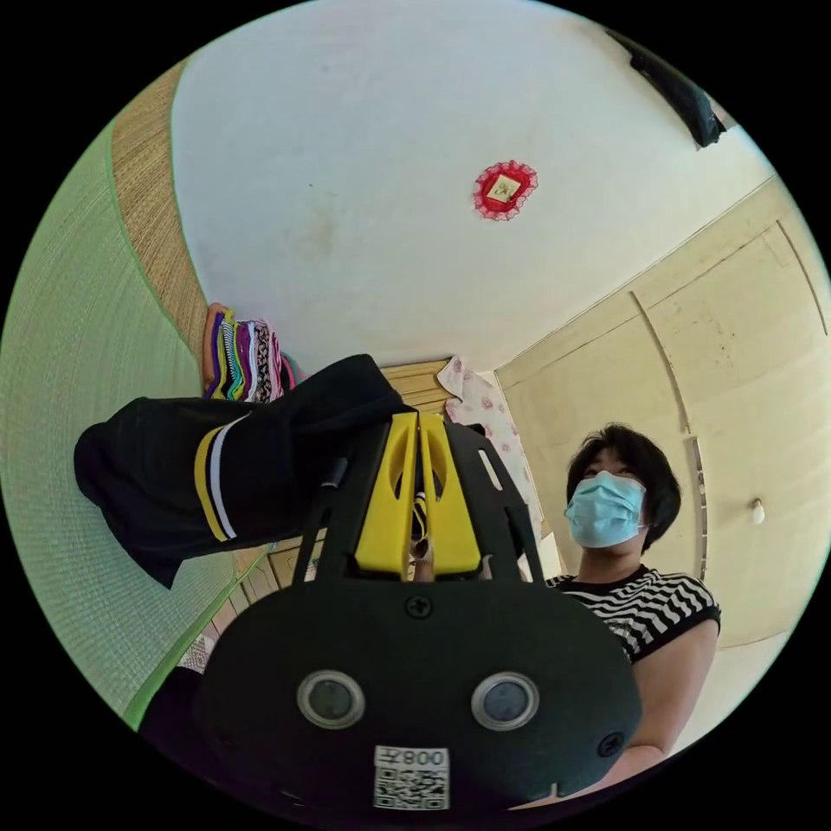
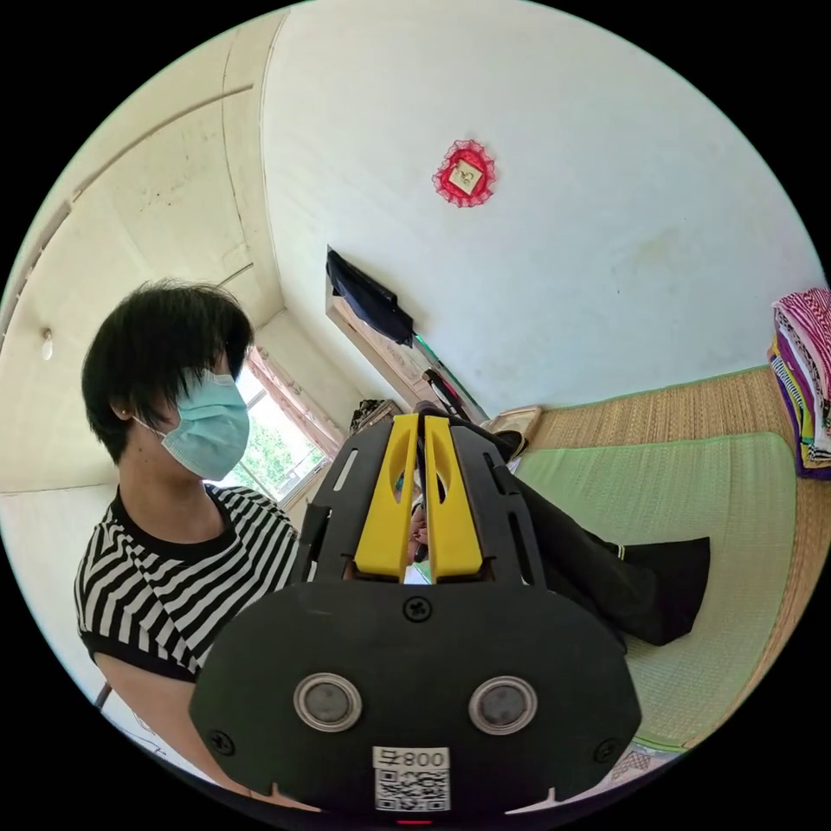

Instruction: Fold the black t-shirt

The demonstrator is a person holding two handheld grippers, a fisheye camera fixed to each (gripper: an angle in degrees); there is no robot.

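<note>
Gripping black t-shirt (image 1: pixel 251 467), both tools (image 1: pixel 419 424) (image 2: pixel 418 426).

The left tool (image 1: pixel 419 424) is raised with its two yellow jaws drawn almost together, and black fabric of the t-shirt (image 1: pixel 234 467) is bunched at their tips, so the jaws seem to pinch it. The right tool (image 2: pixel 421 426) is also held up with its yellow jaws nearly closed; dark cloth lies just past their tips, but whether both jaws press on it cannot be told. Beside each tool the person (image 2: pixel 173 554) stands upright, one bare upper arm (image 1: pixel 671 684) hanging close to the left tool's black body.
</note>
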